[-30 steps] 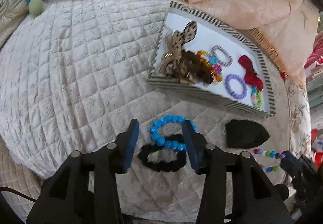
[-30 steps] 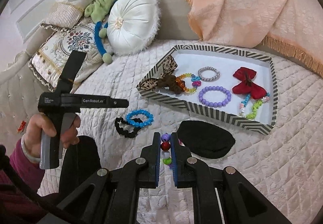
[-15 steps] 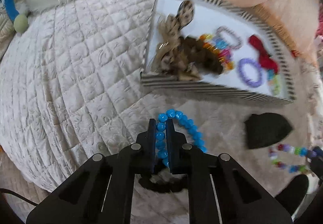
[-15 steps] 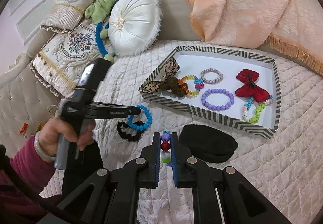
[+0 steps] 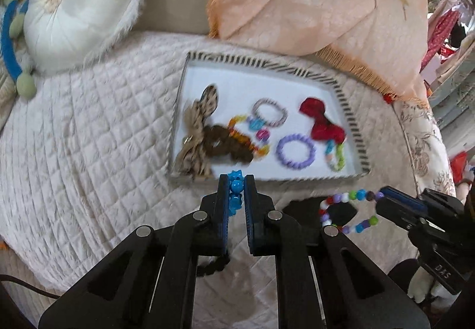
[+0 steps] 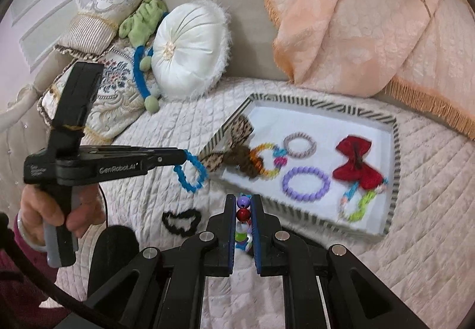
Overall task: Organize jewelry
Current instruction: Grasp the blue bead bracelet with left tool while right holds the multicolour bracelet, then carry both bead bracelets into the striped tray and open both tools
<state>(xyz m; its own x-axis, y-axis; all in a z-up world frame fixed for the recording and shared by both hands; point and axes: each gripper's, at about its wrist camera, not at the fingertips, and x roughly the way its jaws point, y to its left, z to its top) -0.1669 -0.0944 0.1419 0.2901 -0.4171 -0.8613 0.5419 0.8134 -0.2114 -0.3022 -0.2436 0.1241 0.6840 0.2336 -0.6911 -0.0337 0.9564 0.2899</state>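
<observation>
Up front in the left wrist view, the left gripper [image 5: 236, 185] pinches the blue bead bracelet [image 5: 236, 186] at the striped tray [image 5: 347, 109] edge. Through the right wrist view, the right gripper [image 6: 244, 211] clamps the multicolored bead bracelet [image 6: 243, 213]; "GenRobot.AI" marks the other tool.

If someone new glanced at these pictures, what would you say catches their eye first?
Probably the striped-rim white tray on the quilted bed, holding the red fabric bow and purple beaded bracelet. Next, each gripper holds jewellery off the quilt: the left gripper a bright blue beaded bracelet, the right gripper a multicoloured beaded bracelet.
</observation>
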